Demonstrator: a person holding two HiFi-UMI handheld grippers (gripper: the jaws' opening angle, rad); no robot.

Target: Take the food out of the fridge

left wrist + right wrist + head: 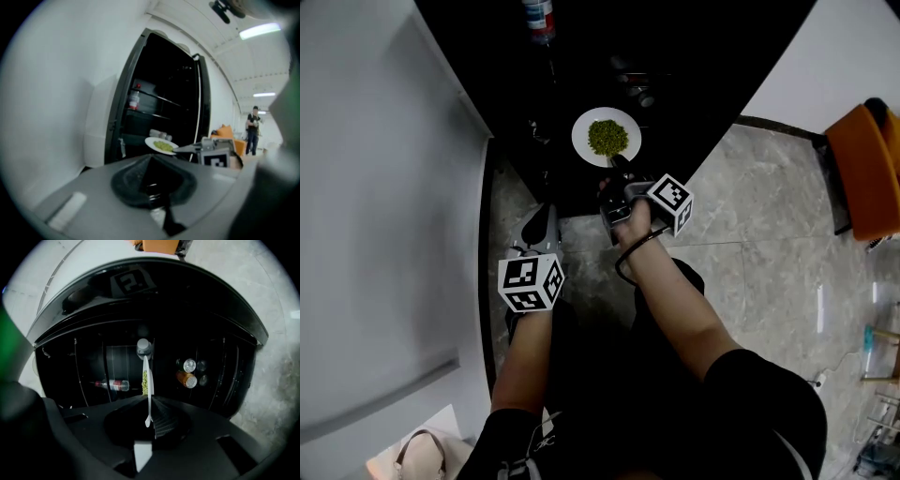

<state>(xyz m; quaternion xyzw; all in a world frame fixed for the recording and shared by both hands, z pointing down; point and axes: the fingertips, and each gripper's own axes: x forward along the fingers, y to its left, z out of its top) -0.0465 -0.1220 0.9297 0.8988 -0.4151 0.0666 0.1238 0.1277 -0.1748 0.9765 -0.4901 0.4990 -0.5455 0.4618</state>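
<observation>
**A:** So where is the food right now?

**B:** On a white plate [607,137], with a flat heap of green food [610,137] in its middle. The plate is level at the open front of the black fridge [722,56], against the dark inside.

**A:** Is it resting on a shelf?

**B:** I cannot tell. It is too dark under the plate.

**A:** And the right gripper [617,165]?

**B:** Its jaws are closed on the plate's near rim. In the right gripper view the plate shows edge-on, with the rim pinched between the two pads.

**A:** The left gripper [542,223]?

**B:** It is to the lower left of the plate and apart from it, near the fridge's open front. Its jaws are pressed together with nothing between them.

**A:** Anything else inside?

**B:** A bottle [539,19] with a red label stands on a higher shelf, deeper in. Two cans [190,365] lie with their ends towards the right gripper's camera, off to one side of the plate.

**A:** And outside the fridge?

**B:** There is a grey stone-look floor [750,216], and an orange chair [862,173] well off to the right.
</observation>
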